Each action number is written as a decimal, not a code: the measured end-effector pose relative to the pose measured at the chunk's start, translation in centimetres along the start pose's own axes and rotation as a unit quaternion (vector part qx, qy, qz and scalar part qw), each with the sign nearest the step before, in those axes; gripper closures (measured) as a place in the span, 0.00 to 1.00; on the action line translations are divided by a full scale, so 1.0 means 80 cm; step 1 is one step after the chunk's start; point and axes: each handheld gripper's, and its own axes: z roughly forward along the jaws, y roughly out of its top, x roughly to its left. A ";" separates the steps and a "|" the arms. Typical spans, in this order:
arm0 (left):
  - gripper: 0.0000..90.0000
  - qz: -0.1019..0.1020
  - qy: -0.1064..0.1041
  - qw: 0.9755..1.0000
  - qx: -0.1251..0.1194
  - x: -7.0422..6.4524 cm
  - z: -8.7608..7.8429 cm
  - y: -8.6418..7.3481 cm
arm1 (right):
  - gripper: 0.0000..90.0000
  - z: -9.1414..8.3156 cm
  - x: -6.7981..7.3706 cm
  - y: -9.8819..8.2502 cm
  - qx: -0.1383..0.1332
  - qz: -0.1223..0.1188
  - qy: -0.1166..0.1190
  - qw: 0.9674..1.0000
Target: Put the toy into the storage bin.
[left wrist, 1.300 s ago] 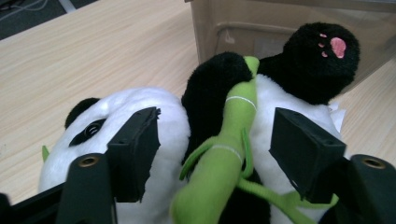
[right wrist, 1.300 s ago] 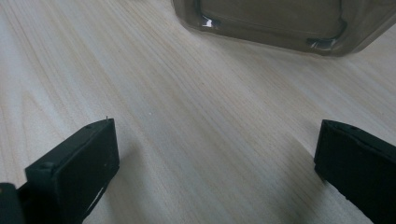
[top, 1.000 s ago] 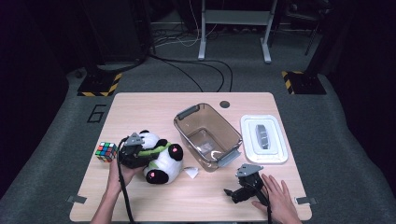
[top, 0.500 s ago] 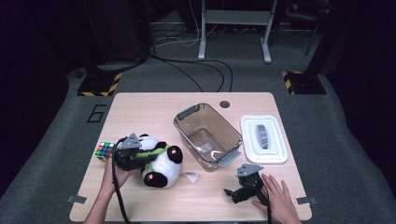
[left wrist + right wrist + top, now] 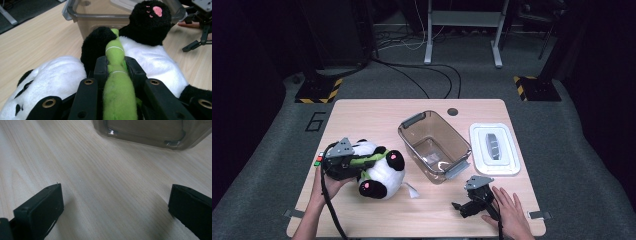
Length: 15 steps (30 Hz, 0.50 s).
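Two grippers at work on my pale wooden tabletop (image 5: 377, 112); my left gripper (image 5: 116, 72), near the left edge, is clamped on the green plush bamboo stalk (image 5: 115, 82) of a black-and-white stuffed panda (image 5: 379, 170), which lies on its side between that edge and the clear plastic bin with grey handles (image 5: 434, 145) at the centre; my right gripper (image 5: 469, 197) rests near the front edge by the right corner, jaws spread wide over bare wood, nothing between them; a white rectangular lid (image 5: 494, 148) lies toward the right edge, beside the bin.
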 end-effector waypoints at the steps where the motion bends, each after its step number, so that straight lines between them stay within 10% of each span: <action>1: 0.82 0.000 0.000 1.000 -0.002 0.000 -0.002 0.002 | 0.00 0.000 0.000 0.000 0.000 0.000 0.000 1.000; 15: 0.82 0.020 0.001 1.000 -0.015 -0.004 -0.031 0.037 | 0.00 0.000 0.000 0.000 0.000 0.000 0.000 1.000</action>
